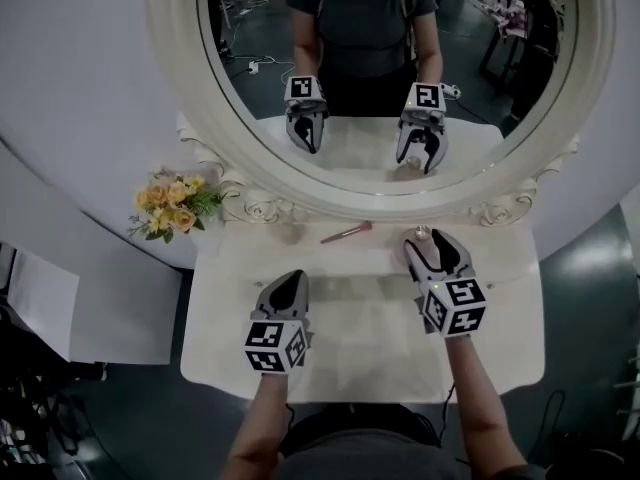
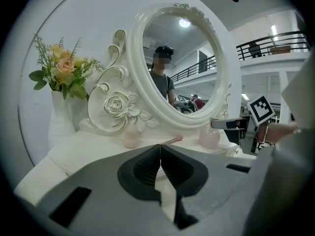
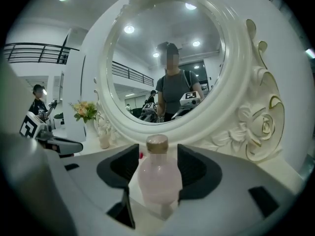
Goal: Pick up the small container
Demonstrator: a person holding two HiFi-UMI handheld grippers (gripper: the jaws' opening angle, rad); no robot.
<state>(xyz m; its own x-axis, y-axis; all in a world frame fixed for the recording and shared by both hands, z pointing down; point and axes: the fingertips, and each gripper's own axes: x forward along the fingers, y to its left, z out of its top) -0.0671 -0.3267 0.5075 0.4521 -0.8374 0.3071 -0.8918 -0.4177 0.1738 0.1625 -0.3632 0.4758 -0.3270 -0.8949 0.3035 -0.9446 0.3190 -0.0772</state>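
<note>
The right gripper [image 1: 428, 243] stands at the table's [image 1: 360, 353] back right edge, by the mirror [image 1: 180, 78] base. Its jaws are spread wide on either side of the small container [image 3: 158, 173], a pink bottle standing upright on the table, without pressing on it. The left gripper [image 1: 290, 280] hovers over the front left part, jaws together and empty.
</note>
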